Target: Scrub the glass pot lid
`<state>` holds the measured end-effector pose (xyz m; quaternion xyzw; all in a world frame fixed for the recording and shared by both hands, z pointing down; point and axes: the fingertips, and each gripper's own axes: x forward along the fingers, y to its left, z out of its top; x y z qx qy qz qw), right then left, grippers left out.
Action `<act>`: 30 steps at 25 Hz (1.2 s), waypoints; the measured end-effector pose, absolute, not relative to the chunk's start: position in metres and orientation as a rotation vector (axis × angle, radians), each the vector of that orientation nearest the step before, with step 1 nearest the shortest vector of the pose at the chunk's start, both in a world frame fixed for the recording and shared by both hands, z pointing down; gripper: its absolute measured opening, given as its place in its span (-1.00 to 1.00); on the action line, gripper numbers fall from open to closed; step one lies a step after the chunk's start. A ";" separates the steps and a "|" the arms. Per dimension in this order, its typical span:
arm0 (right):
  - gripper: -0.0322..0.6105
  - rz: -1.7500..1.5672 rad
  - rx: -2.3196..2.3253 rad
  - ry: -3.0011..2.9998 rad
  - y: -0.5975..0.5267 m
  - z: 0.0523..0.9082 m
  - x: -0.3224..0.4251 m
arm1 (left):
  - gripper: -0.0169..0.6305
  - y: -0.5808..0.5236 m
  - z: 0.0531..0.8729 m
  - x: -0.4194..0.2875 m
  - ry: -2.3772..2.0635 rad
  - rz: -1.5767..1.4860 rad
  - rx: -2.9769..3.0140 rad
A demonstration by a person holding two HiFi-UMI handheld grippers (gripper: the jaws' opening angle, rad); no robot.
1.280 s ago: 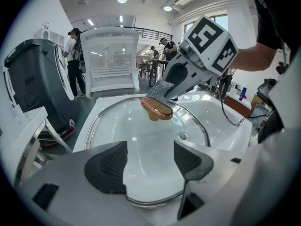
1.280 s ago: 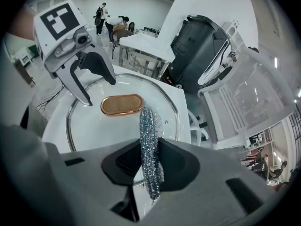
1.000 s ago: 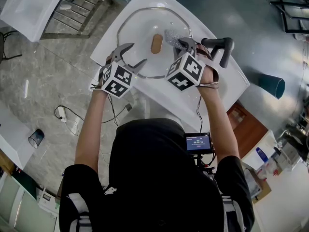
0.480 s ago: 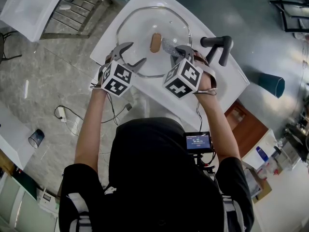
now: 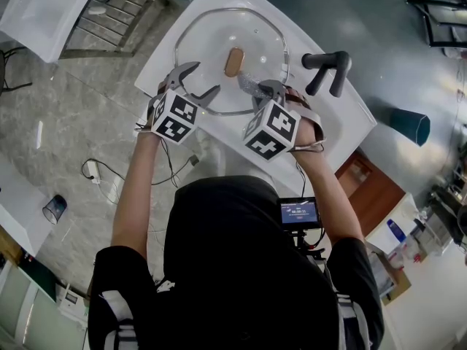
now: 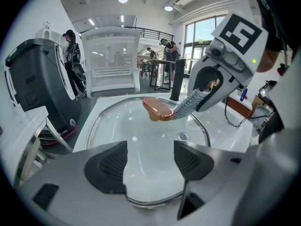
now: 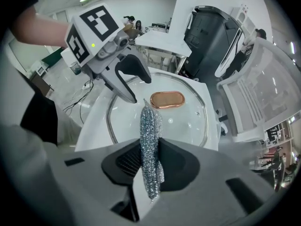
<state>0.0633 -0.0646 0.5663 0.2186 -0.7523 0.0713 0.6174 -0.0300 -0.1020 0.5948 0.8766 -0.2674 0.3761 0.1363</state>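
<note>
The glass pot lid [image 5: 208, 31] lies over a white basin, its copper knob [image 5: 233, 62] on top. My right gripper [image 5: 264, 87] is shut on a silver wire scrubber [image 5: 248, 84], whose tip touches the glass just near-right of the knob. The right gripper view has the scrubber [image 7: 149, 145] upright between the jaws, with the knob [image 7: 167, 100] beyond it. My left gripper [image 5: 202, 79] stands open at the lid's near-left edge. In the left gripper view the lid's rim [image 6: 150, 202] runs between the open pads [image 6: 108, 166], apart from both.
A black faucet [image 5: 326, 68] rises at the right of the white sink top [image 5: 343, 122]. A metal rack [image 5: 117, 13] and another white basin stand at the upper left. Cables lie on the floor at left; a teal bin [image 5: 408, 128] is at right.
My right gripper has drawn the scrubber across the glass, from right of the knob toward the near side and slightly left. The left gripper has stayed almost still and open.
</note>
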 end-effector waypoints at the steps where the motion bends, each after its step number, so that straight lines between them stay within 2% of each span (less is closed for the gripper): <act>1: -0.66 0.164 0.495 -1.732 -0.062 0.567 0.062 | -0.07 -0.102 0.595 -0.030 -0.774 1.089 2.538; 30: -0.67 0.233 0.303 -1.766 -0.040 0.565 0.050 | -0.07 -0.102 0.594 -0.029 -0.779 1.083 2.544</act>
